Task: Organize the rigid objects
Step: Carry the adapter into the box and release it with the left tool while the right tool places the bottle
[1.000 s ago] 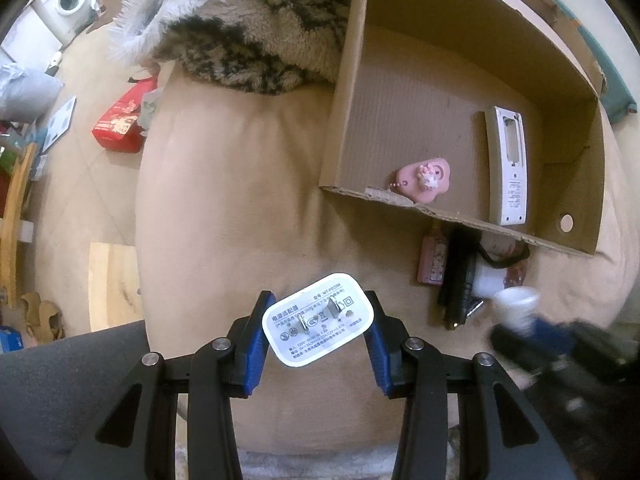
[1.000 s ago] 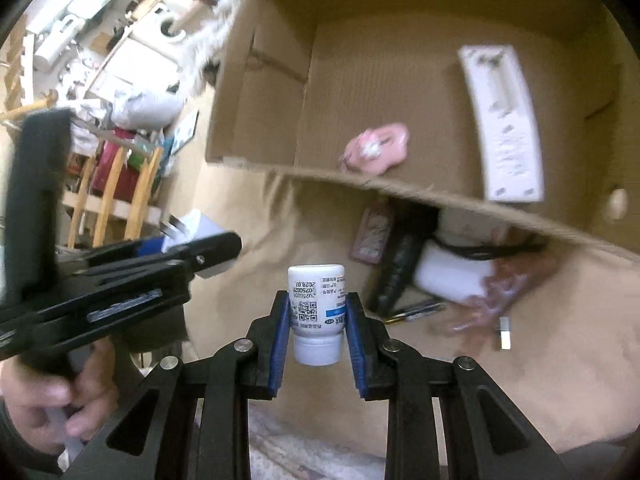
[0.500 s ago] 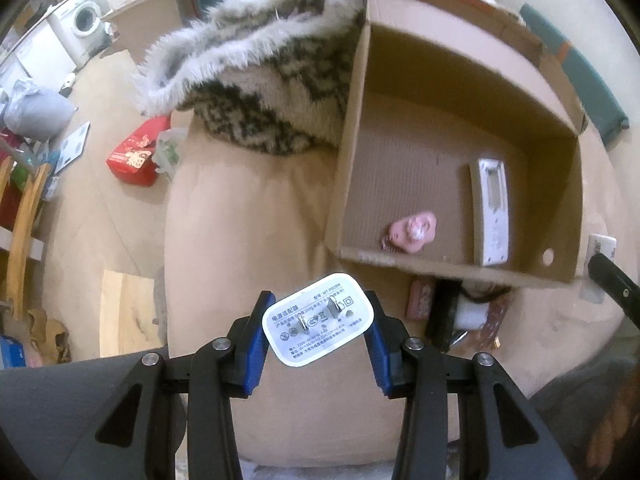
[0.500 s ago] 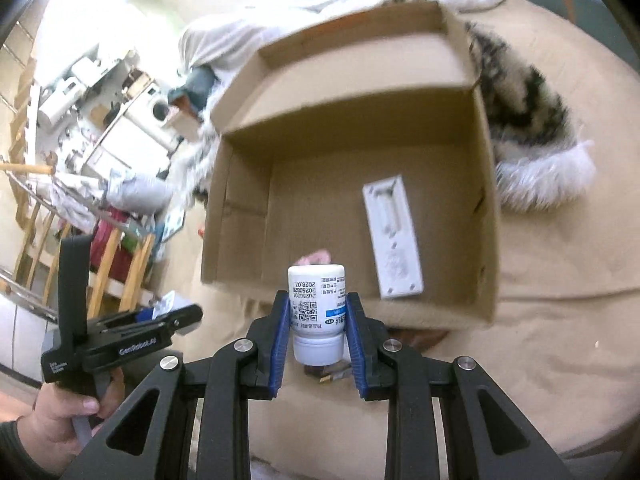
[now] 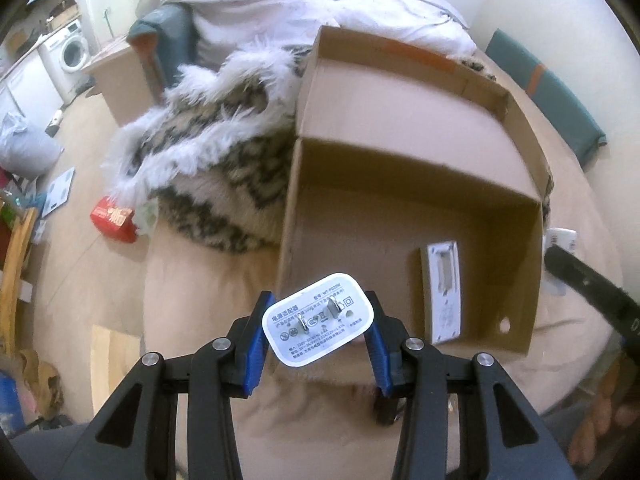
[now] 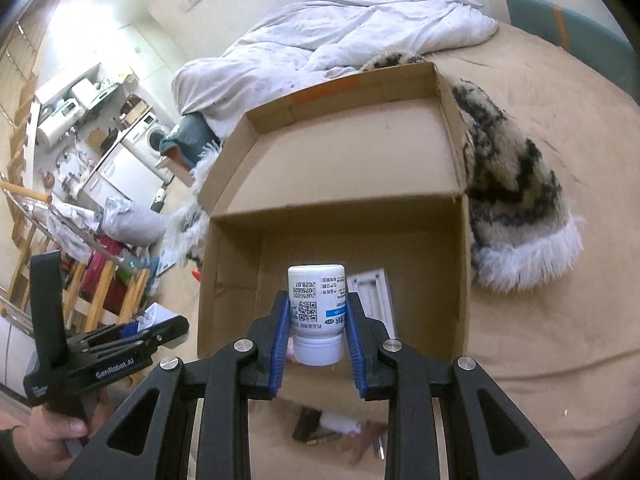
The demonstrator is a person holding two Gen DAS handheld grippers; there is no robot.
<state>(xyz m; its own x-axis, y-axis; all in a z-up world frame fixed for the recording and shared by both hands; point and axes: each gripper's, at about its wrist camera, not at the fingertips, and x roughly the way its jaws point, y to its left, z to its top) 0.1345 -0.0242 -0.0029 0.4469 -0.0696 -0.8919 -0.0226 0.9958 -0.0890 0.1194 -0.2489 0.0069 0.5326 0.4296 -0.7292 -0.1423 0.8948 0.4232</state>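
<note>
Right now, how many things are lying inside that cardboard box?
1 that shows plainly: a white panel flat on the floor of the box, near its right wall. The charger and bottle in the grippers block the near floor, so more may be hidden.

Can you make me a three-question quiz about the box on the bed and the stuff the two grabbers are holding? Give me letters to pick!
1. Where is the white remote?
A. inside the cardboard box
B. on the floor
C. on the white duvet

2. What colour are the pads on the right hand-held gripper?
A. red
B. blue
C. green

3. What is the left hand-held gripper doing?
A. hanging open with nothing in it
B. clamping a pink toy
C. clamping a white charger

Answers:
1 A, the remote lies flat on the box floor.
2 B, blue pads press the white bottle on both sides.
3 C, the charger sits between the fingers, prongs facing the camera.
</note>
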